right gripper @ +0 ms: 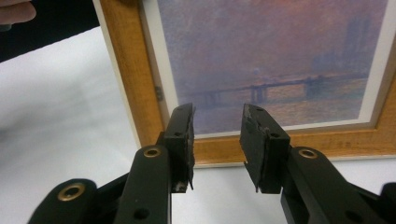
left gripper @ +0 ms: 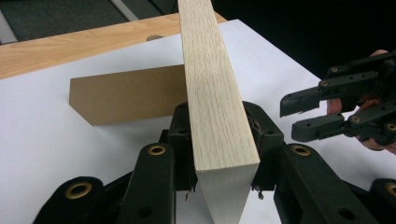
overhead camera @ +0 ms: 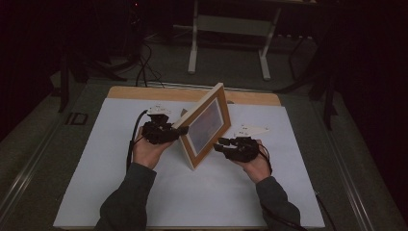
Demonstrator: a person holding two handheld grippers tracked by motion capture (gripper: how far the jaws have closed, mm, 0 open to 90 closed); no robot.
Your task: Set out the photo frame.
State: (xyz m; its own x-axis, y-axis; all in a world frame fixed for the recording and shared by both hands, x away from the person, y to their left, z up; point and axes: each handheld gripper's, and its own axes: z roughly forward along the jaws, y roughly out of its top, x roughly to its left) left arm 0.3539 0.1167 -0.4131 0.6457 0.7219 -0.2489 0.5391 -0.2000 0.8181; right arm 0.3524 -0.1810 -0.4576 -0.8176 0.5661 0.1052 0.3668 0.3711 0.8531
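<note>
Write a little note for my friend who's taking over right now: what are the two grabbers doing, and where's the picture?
Left gripper: shut on the side edge of the picture frame, holding it upright on its lower edge on the white sheet.
Right gripper: open, nothing between its fingers, pointing at the front of the frame without touching it.
Brown easel stand: sticks out from the back of the frame and seems to reach the sheet.
Done: frame stood up, stand folded out.
Left: probably check that it balances on the stand, then let go with the left gripper.
</note>
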